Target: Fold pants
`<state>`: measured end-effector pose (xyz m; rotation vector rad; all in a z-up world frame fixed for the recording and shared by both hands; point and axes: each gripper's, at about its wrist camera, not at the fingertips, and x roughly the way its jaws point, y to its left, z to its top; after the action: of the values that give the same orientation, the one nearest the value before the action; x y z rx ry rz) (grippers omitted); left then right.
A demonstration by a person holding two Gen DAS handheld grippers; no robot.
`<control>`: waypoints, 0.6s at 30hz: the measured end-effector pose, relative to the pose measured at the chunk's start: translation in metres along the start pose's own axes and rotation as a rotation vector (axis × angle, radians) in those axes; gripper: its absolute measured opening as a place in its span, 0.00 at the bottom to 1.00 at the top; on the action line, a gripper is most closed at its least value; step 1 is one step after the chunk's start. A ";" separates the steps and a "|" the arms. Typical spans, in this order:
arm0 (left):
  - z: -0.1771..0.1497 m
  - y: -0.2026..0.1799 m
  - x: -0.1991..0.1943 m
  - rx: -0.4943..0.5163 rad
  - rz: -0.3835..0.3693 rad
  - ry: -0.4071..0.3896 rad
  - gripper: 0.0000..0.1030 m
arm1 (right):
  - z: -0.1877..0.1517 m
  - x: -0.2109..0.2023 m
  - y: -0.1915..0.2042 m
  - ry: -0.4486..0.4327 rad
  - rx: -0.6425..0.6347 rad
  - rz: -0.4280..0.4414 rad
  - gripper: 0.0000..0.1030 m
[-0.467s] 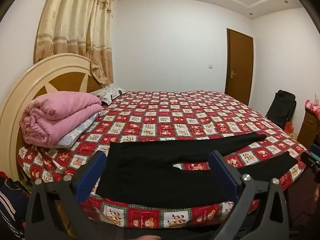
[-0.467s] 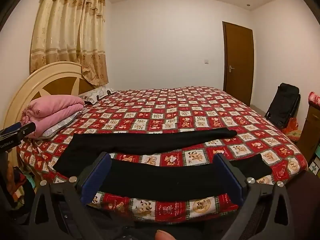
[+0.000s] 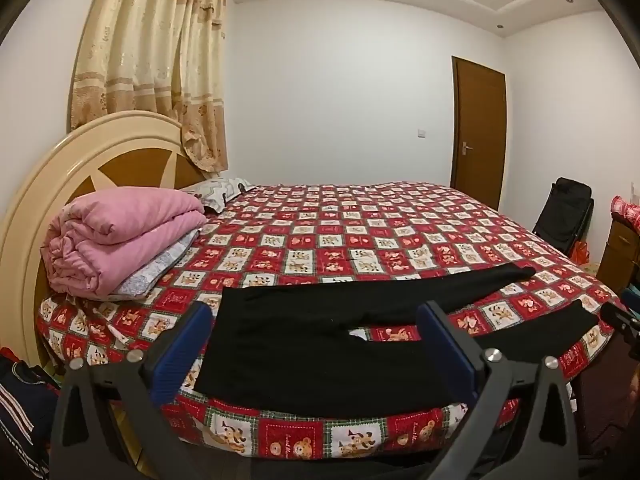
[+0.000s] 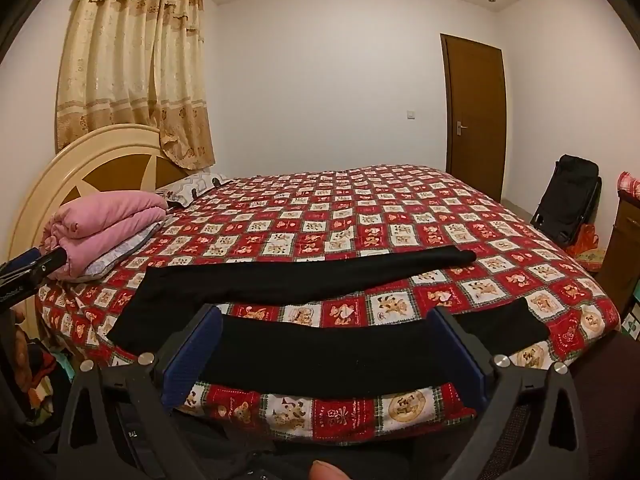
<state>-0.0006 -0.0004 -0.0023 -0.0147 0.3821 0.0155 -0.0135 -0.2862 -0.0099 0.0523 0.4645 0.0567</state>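
Currently one pair of black pants (image 3: 320, 344) lies flat along the near edge of a bed (image 3: 360, 240) covered in a red patchwork spread. Going left to right: the waistband sits at the left, and two legs run off to the right, splayed apart with a strip of spread showing between them. So the long axis of the pants runs left to right, across both grippers' line of sight.

The left gripper (image 3: 316, 348) hangs just short of the bed edge, facing the waist and seat. Its two blue fingers (image 3: 180, 352) stand wide apart, holding nothing. The right gripper (image 4: 324, 356) faces the nearer leg, also just short of the edge, its fingers likewise spread and empty. The left is judged nearer the waistband, the right nearer the cuffs.

One folded pink quilt (image 3: 120, 240) rests by the headboard, well apart from the pants.
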 end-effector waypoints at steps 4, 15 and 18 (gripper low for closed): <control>-0.001 0.000 0.000 0.000 -0.004 0.003 1.00 | 0.002 -0.003 -0.002 -0.005 0.000 -0.007 0.99; -0.002 -0.002 0.001 0.005 -0.004 0.008 1.00 | -0.005 0.009 -0.010 0.021 0.027 -0.008 0.99; -0.003 -0.002 0.001 0.007 -0.002 0.007 1.00 | -0.006 0.009 -0.010 0.021 0.029 -0.011 0.99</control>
<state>-0.0008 -0.0025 -0.0050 -0.0087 0.3894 0.0118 -0.0076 -0.2950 -0.0200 0.0781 0.4867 0.0394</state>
